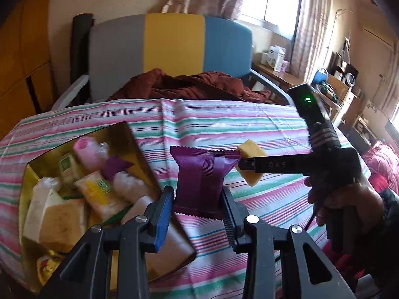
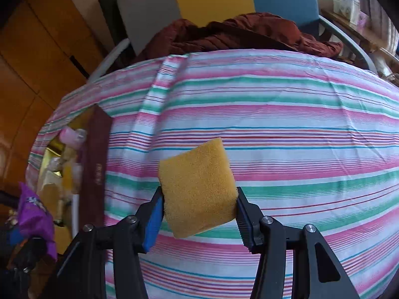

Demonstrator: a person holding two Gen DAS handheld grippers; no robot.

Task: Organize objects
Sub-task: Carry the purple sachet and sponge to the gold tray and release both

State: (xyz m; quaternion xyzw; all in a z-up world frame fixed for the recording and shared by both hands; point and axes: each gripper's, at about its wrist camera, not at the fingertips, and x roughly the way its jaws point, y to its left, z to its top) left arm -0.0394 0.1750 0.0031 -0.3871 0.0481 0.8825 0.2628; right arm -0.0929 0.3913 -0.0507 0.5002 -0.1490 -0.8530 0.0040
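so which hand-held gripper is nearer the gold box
Left. The left hand-held gripper, holding a purple packet, hangs right beside the gold box. The right hand-held gripper, holding a sponge, is farther out over the striped cloth.

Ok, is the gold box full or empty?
Nearly full. The left wrist view shows the gold box crowded with packets, small bottles and a sponge, though a bare patch of floor remains at its near right corner.

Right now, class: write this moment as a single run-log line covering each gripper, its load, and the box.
left gripper: shut on purple packet | right gripper: shut on yellow sponge | gold box: open, holding toiletries | striped cloth: under both
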